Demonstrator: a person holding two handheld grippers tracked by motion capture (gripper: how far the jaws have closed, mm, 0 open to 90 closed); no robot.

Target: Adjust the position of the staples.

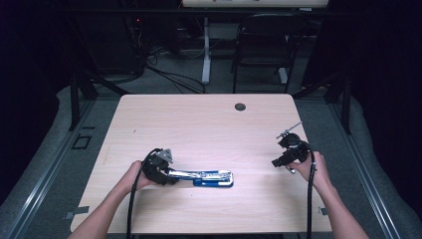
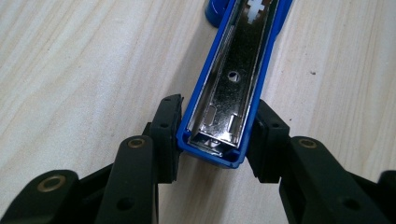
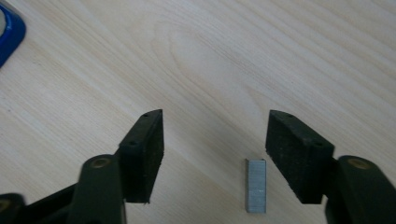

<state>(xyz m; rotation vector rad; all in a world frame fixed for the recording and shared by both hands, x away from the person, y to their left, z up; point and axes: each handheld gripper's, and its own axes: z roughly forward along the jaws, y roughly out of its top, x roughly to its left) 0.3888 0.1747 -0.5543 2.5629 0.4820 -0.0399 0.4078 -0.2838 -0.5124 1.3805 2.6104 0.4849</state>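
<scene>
- Right gripper view: the small grey metal strip of staples [image 3: 256, 185] lies flat on the pale wood worktop [image 3: 224, 60], between the two black pads of the right tool [image 3: 215, 158] but nearer the right-hand pad, just beside it; neither pad touches it, so this tool stands apart around it.
- The strip's long axis runs along the jaws' own line, so I judge that the pads would meet its long sides once the tool is centred over it.
- Outward from the strip, the open blue stapler with its bare metal channel [image 1: 213, 178] lies well apart to the strip's left, lengthwise toward it.
- The left tool [image 2: 215, 140] is clamped on the stapler's near end, steadying it, and is far from the strip; the right hand [image 1: 309, 167] is the nearer one.
</scene>
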